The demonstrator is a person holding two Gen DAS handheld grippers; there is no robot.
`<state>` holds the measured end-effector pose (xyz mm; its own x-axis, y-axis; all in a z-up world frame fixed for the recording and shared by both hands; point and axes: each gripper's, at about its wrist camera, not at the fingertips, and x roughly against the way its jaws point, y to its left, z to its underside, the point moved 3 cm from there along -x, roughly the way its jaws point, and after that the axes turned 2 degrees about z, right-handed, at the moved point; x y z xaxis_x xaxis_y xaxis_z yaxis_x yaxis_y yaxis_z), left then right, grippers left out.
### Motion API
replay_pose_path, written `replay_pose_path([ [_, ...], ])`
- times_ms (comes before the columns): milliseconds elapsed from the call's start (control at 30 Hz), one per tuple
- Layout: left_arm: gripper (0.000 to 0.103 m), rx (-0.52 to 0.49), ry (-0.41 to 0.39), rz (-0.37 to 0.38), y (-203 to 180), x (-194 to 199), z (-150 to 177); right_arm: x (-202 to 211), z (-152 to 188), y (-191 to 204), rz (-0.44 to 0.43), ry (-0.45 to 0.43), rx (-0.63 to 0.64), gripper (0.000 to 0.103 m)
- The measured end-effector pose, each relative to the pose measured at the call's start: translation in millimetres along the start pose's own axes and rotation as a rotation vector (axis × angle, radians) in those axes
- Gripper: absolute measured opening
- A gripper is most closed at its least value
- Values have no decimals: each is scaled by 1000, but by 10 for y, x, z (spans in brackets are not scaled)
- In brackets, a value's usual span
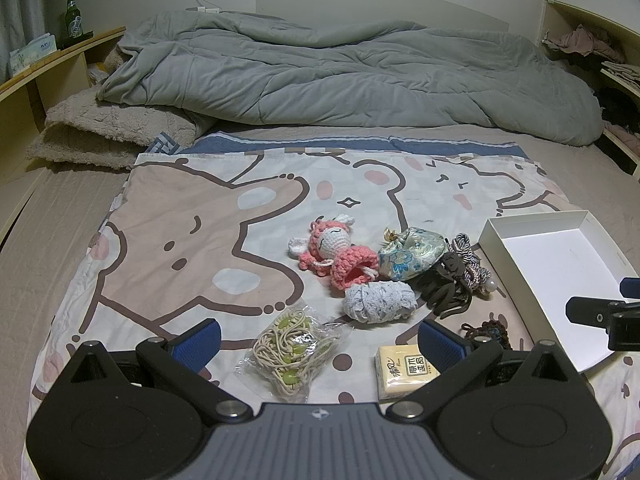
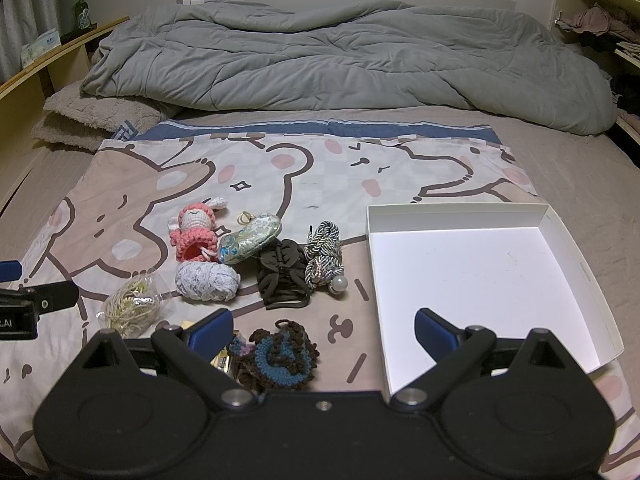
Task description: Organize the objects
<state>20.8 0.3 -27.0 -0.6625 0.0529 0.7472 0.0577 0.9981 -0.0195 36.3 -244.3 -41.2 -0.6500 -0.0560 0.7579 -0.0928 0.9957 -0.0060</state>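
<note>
On the cartoon bedsheet (image 1: 180, 216) lie a pink crochet doll (image 1: 334, 254) (image 2: 196, 232), a brocade pouch (image 1: 412, 254) (image 2: 250, 238), a white yarn ball (image 1: 378, 302) (image 2: 206, 280), a dark hair claw (image 1: 446, 288) (image 2: 282, 276), a twisted cord with a pearl (image 1: 470, 260) (image 2: 324, 258), a bag of hair ties (image 1: 292, 354) (image 2: 130, 306), a tissue pack (image 1: 404, 372) and a brown-blue crochet piece (image 2: 280, 354) (image 1: 486, 332). An empty white box (image 2: 472, 276) (image 1: 560, 264) lies at the right. My left gripper (image 1: 318, 338) is open above the hair-tie bag. My right gripper (image 2: 324, 328) is open above the crochet piece.
A grey duvet (image 1: 340, 68) is heaped across the bed's far side, with a folded beige blanket (image 1: 108, 132) at the left. Wooden shelves flank the bed; a green bottle (image 1: 72, 16) stands on the left one, clothes (image 1: 584, 44) on the right.
</note>
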Motion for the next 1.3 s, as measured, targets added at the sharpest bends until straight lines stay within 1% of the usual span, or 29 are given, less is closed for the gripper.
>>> replay_pose_path([
  [367,103,6,-5,1,-34,11,-25,-24,23,9,3,-7,2,99],
  [467,103,12,-11,8,-48,8,-52,30,15,-64,7,-27,-2,103],
  [567,103,12,-13,20,-74,-12,-88,67,-26,-66,26,-55,-3,103],
  [700,103,3,-5,21,-147,-100,-111,62,-98,-85,-10,-63,-21,103],
  [800,103,0,17,27,-218,-195,-115,25,-185,-61,-22,-63,-16,103],
  [933,103,-8,52,73,-306,-339,-91,-55,-302,-27,-25,-75,-10,103],
  [1000,103,-14,90,95,-349,-424,-60,-134,-337,-3,-34,-61,-9,103],
  [1067,103,-9,123,101,-376,-504,-26,-233,-359,22,-53,-33,0,103],
  [1133,103,9,139,116,-385,-577,20,-352,-361,39,-71,0,-6,103],
  [1200,103,34,138,145,-379,-626,58,-459,-328,35,-90,15,-31,103],
  [1267,103,48,168,152,-378,-696,96,-553,-258,5,-106,0,-78,103],
  [1300,103,51,192,149,-385,-741,120,-616,-217,1,-121,26,-79,103],
])
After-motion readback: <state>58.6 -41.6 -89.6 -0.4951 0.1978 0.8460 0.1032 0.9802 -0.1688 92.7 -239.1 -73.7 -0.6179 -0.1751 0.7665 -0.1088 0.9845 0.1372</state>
